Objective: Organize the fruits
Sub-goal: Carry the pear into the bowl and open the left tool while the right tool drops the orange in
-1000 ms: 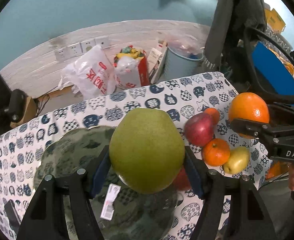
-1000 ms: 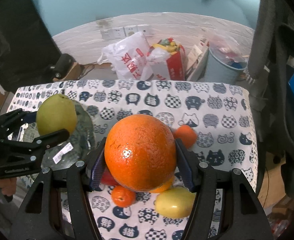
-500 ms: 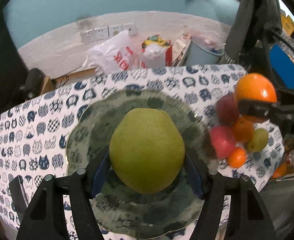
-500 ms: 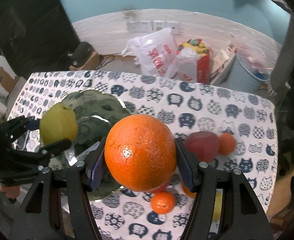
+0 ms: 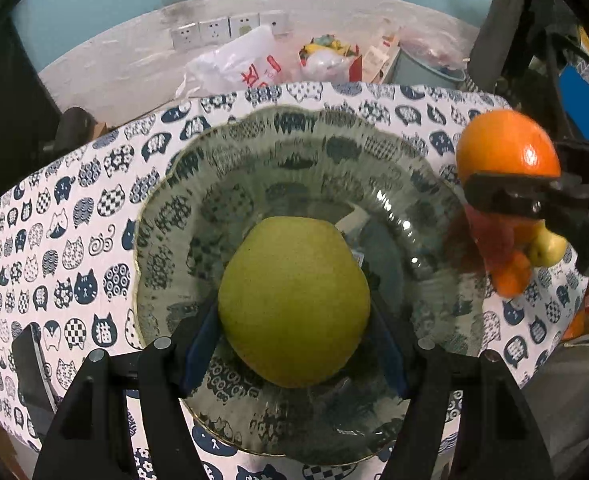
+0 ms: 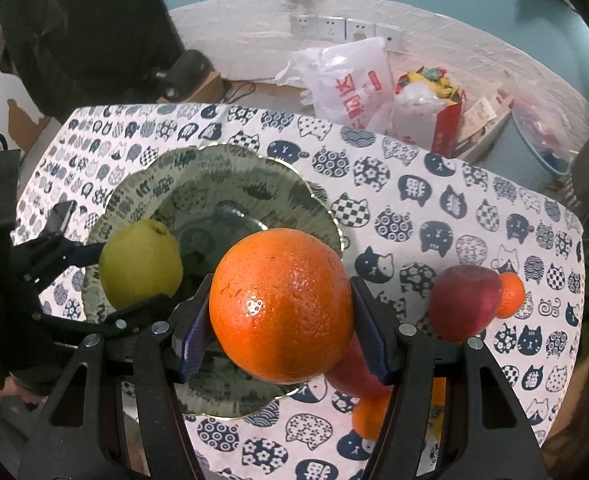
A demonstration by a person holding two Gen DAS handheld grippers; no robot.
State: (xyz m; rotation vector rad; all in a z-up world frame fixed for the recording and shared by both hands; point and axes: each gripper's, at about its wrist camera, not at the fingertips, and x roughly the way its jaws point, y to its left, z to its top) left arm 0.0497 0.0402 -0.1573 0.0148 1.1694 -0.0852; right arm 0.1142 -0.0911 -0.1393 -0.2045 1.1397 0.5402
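Moved since half a second ago: left gripper now lower and more squarely over the glass plate; right gripper drawn closer to the plate's right rim; loose fruit slid further toward the frame edges.
Left gripper: clenched on the green pear, blue pads pressed against both flanks.
Green pear: held above the plate's middle; contact with the glass not discernible.
Right gripper: clenched on the big orange, pads against its left and right sides.
Big orange: held just over the plate's right rim, seen in the left wrist view beside the rim at.
Glass plate: scalloped, gold-edged, lying flat on the cat-print tablecloth; cat pattern visible through it; a small white label behind the pear.
Loose fruit, right of plate: red apple on the cloth with a small mandarin touching its far side; another mandarin nearer, partly behind the right finger; a yellow-green fruit just beyond the right gripper in the left wrist view.
Beyond the table: white plastic bag with red print, red carton stuffed with wrappers, wall sockets on the pale wall.
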